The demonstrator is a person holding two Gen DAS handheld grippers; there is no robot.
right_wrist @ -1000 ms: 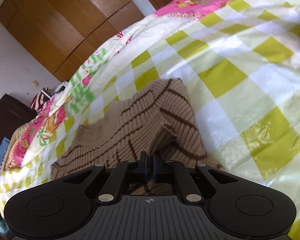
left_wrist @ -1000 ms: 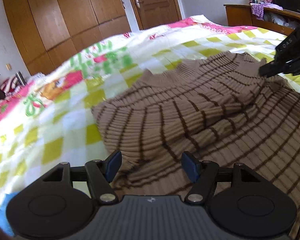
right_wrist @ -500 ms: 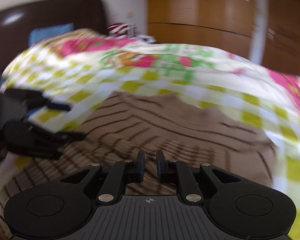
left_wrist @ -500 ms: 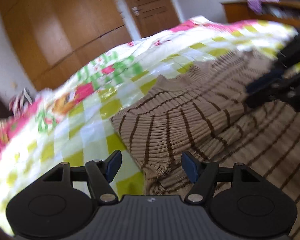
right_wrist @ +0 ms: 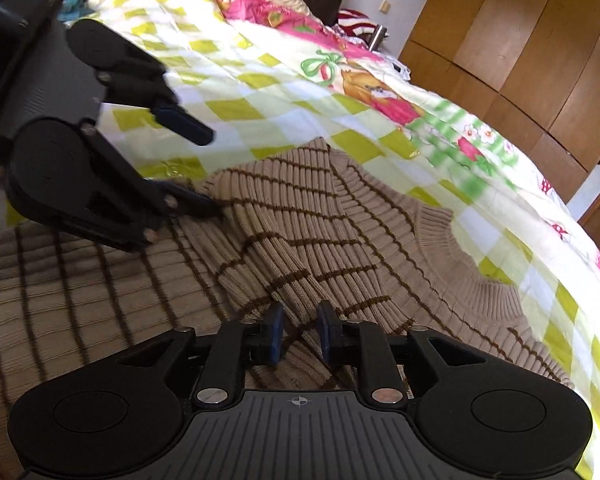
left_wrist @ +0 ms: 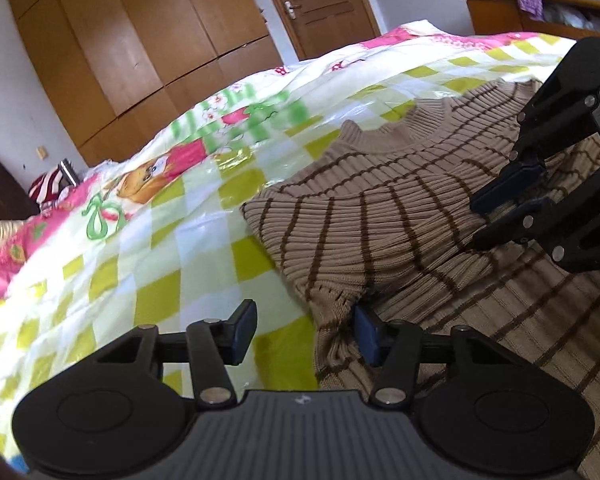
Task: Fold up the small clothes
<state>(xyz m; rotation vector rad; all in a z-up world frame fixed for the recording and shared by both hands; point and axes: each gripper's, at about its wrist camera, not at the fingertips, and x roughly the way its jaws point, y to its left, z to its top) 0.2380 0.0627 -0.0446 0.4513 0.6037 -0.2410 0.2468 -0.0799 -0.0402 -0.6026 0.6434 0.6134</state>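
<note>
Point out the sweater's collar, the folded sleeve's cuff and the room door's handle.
sweater's collar (left_wrist: 396,136): left wrist view, on the ribbed neckband.
folded sleeve's cuff (left_wrist: 334,300): left wrist view, on the ribbed sleeve end beside the fingers.
door handle (left_wrist: 289,8): left wrist view, on the metal lever.

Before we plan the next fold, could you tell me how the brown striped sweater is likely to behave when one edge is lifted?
The sweater will probably hang floppy: its folded sleeve already sags and creases. The thick ribbed knit suggests some weight, so a lifted edge may drag the rest. It may also slide, since the bedspread looks glossy.
</note>
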